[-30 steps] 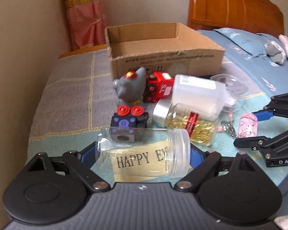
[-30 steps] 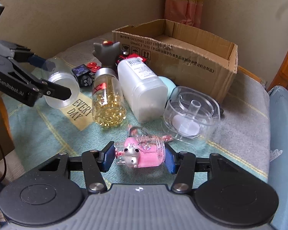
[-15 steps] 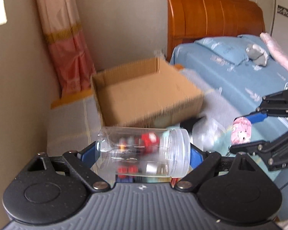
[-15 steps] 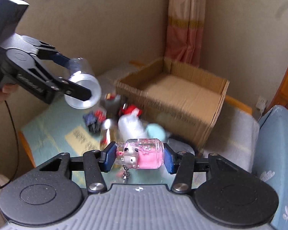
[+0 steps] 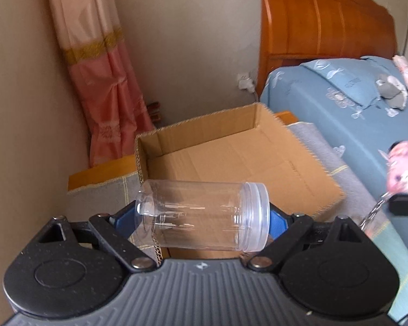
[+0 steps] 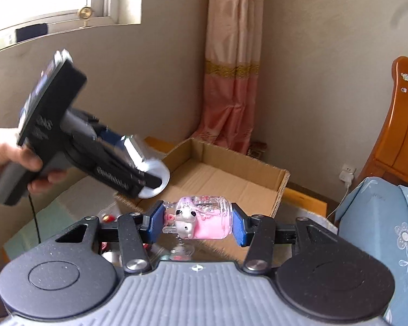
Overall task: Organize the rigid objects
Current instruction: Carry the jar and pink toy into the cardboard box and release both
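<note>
Both tongs carry loads above the open-topped cardboard box (image 5: 231, 160).

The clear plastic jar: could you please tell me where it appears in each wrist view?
Left wrist view: the clear plastic jar lies sideways at lower centre, clamped in the left claw.
Right wrist view: the jar is at centre-left, only partly visible, blurred.
Shared landmark: the open cardboard box behind it.

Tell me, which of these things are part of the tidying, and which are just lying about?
Part of the job:
clear plastic jar
pink pig keychain bottle
open brown cardboard box

Lying about:
blue floral bedding
grey stuffed toy
pink curtain
</note>
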Motion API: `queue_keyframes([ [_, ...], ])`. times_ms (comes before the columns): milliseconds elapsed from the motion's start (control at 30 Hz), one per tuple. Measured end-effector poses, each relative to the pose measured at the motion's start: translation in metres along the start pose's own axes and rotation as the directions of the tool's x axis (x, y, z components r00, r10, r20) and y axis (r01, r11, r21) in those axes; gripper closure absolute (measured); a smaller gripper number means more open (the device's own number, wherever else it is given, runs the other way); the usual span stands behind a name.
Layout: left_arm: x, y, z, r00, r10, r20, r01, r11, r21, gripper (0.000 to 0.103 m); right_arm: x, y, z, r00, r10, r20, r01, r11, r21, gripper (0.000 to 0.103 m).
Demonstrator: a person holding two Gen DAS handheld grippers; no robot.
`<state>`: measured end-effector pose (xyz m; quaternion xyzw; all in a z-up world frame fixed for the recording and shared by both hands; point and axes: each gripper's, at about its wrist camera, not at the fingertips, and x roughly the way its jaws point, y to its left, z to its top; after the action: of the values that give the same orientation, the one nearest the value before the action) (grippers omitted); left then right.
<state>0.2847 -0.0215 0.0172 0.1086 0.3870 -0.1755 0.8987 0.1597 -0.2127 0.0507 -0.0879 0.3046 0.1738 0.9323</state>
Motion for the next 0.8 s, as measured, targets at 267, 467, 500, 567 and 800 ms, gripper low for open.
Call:
queue_keyframes([
  [267, 0.016, 0.010, -0.005, 0.998, -0.052, -0.034, 0.050, 0.997, -0.058, 0.007, 0.027, -0.012, 0.016, 1.000, -0.015, -0.021, 0.015, 1.000, 0.016, 0.048],
  [467, -0.003, 0.013, -0.016, 1.000, -0.013, -0.005, 0.013, 1.000, -0.013, 0.006, 0.054, -0.017, 0.020, 0.998, -0.019, -0.056, 0.020, 0.999, 0.029, 0.048],
  [500, -0.007, 0.013, -0.019, 1.000, -0.014, -0.001, 0.014, 1.000, -0.007, 0.006, 0.059, -0.018, 0.021, 0.998, -0.022, -0.062, 0.025, 0.999, 0.034, 0.048],
  [567, -0.014, 0.014, -0.023, 1.000, -0.011, 0.005, 0.011, 1.000, 0.004, 0.006, 0.068, -0.019, 0.022, 0.997, -0.026, -0.074, 0.029, 0.999, 0.036, 0.048],
  [800, -0.037, 0.013, -0.039, 1.000, -0.008, 0.020, 0.008, 1.000, 0.012, 0.005, 0.069, -0.016, 0.021, 0.998, -0.040, -0.040, 0.043, 0.997, 0.067, 0.005],
])
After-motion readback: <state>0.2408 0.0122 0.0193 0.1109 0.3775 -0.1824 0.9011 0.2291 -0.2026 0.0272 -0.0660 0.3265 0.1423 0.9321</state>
